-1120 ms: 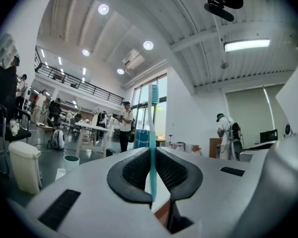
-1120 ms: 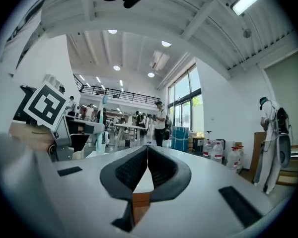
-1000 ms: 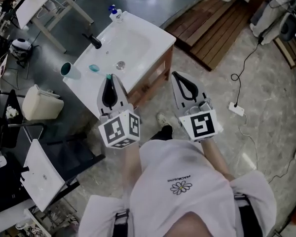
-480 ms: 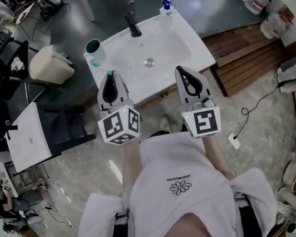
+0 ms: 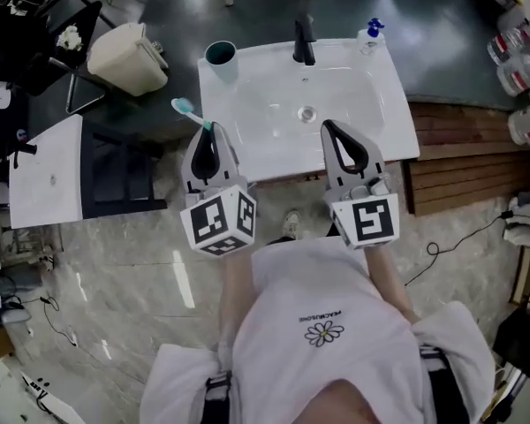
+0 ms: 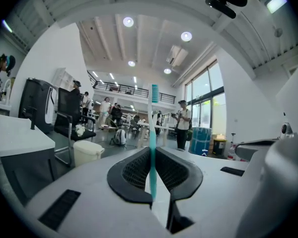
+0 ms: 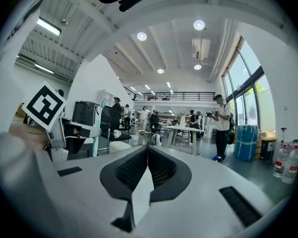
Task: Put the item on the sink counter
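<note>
A teal toothbrush (image 5: 187, 109) is clamped upright in my left gripper (image 5: 205, 131), its bristle head sticking out past the jaw tips. In the left gripper view the toothbrush handle (image 6: 153, 133) runs up between the closed pads. The left gripper hovers over the front left edge of the white sink counter (image 5: 247, 144). My right gripper (image 5: 332, 129) is shut with nothing in it, above the counter's front right part. In the right gripper view its jaws (image 7: 147, 148) meet with no gap.
On the counter stand a teal cup (image 5: 221, 58) at the back left, a black faucet (image 5: 304, 42) and a blue-capped bottle (image 5: 371, 34). A cream bin (image 5: 128, 56), a dark chair (image 5: 115, 175) and a white table (image 5: 44, 170) are at left. A wooden pallet (image 5: 459, 162) lies right.
The view has swung round, so the sink counter now lies squarely in front of both grippers. The toothbrush stays gripped in the left gripper; the right stays shut.
</note>
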The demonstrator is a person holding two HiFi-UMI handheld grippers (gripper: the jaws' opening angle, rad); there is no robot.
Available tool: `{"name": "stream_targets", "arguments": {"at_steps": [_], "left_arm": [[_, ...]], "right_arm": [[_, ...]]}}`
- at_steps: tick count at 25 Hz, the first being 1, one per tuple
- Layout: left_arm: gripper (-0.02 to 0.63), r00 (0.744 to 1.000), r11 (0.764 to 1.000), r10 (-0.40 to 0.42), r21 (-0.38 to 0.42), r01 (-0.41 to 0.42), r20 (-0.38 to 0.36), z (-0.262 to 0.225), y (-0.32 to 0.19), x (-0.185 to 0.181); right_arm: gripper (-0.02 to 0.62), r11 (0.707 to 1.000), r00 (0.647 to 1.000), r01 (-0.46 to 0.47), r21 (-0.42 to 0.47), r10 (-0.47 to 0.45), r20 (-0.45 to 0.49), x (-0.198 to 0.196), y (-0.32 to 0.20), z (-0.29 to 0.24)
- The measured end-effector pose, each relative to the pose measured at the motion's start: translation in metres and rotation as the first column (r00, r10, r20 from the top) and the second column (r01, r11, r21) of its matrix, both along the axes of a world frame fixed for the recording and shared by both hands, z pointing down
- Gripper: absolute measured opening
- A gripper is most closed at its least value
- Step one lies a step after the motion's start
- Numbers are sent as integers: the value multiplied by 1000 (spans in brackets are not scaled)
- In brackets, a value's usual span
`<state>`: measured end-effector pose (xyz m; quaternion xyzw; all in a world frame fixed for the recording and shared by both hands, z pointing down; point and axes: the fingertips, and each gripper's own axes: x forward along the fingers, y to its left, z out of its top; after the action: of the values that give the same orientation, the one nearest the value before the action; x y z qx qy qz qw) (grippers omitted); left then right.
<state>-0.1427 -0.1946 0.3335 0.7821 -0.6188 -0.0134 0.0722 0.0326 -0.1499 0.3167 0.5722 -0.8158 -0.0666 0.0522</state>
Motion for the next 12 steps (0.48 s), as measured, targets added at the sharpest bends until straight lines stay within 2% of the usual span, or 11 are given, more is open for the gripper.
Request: {"name": "stream_targets", "arguments": {"at_steps": [3,6,12], "left_arm": [[38,999,999,-38,-11,38,-5,3,-5,1],[38,993,993,-116,-20,115,-23,3,-7,1],[38,975,975,-223,-16,223,11,-6,-13,11]], "right_arm": [[12,999,999,49,1,-49,11,-1,-10,-2],[12,992,992,126,-3,-126,25,3,-22,-3],[12,976,975,218,-8,-218,30,18,-47,-5]]}}
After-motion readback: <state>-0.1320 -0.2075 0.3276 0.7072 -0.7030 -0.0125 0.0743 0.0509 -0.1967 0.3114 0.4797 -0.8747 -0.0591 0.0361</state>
